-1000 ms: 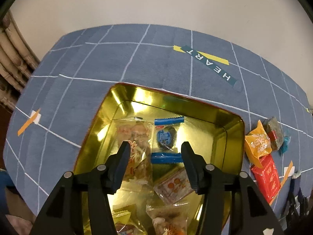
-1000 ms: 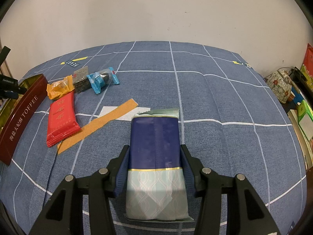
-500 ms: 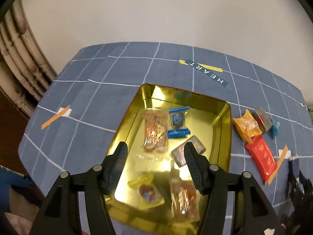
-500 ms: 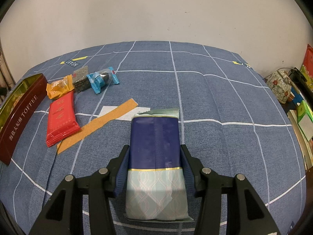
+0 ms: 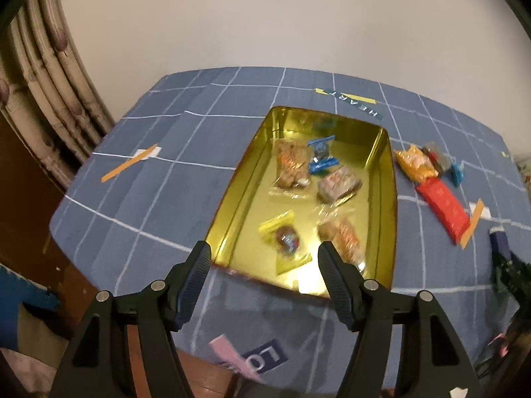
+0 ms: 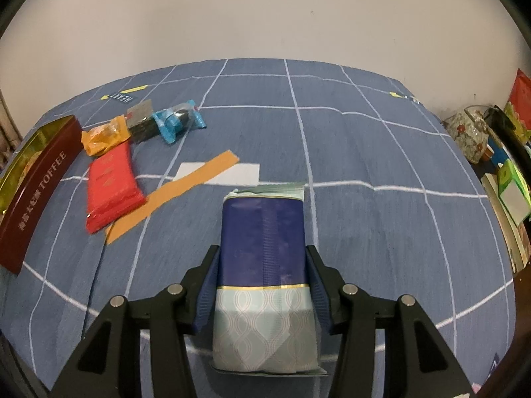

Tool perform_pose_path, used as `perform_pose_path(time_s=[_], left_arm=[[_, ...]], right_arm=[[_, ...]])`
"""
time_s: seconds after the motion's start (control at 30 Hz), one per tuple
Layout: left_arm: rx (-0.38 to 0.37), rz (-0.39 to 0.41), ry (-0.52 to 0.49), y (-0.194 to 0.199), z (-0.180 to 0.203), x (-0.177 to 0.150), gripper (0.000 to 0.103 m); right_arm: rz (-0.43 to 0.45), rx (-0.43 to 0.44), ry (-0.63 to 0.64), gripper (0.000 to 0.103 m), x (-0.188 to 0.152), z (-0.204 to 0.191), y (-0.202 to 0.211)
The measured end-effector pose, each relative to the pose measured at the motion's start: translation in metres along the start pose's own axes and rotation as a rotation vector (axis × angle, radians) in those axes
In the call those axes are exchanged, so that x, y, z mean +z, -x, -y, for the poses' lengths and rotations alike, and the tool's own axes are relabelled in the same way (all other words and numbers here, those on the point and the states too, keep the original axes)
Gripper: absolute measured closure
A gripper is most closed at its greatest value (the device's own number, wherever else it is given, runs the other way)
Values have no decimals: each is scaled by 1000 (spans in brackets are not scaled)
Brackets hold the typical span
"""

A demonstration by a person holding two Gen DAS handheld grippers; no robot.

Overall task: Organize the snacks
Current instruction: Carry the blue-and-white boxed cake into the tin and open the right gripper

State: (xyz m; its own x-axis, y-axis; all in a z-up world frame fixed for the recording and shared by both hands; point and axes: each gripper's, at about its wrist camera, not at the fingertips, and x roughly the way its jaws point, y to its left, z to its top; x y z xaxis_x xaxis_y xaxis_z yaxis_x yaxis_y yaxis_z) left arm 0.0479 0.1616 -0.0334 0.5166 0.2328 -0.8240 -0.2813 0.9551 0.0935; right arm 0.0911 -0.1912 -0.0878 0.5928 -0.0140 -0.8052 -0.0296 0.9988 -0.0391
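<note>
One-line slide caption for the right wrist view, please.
Right gripper clamps a navy-and-pale-blue packet above the blue checked cloth; loose snacks and the toffee tin lie left.

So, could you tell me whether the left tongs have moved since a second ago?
Yes. The left tongs, empty with jaws just opening, have drawn back from over the gold tin toward its near rim.

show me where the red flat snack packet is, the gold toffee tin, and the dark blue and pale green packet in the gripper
red flat snack packet [image 6: 113, 185], right wrist view, middle of its top face
gold toffee tin [image 5: 381, 179], left wrist view, inner right wall
dark blue and pale green packet [image 6: 264, 242], right wrist view, dark blue upper part
</note>
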Motion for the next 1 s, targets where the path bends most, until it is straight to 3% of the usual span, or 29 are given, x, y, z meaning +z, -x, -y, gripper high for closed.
perform_pose_path(time_s=[0.23,0.43,0.77,1.0], left_arm=[[-5,-5,-9,11,-13,-18,39],[32,36,39,20,-32,-14,39],[89,73,61,17,-46,-14,39],[99,90,74,17,-51,-15,39]], right_arm=[[-22,51,-57,53,-14,0,14],[-2,110,-28,53,-13,-28,37],[79,312,91,53,26,-125,82],[66,428,127,53,53,-186,84]])
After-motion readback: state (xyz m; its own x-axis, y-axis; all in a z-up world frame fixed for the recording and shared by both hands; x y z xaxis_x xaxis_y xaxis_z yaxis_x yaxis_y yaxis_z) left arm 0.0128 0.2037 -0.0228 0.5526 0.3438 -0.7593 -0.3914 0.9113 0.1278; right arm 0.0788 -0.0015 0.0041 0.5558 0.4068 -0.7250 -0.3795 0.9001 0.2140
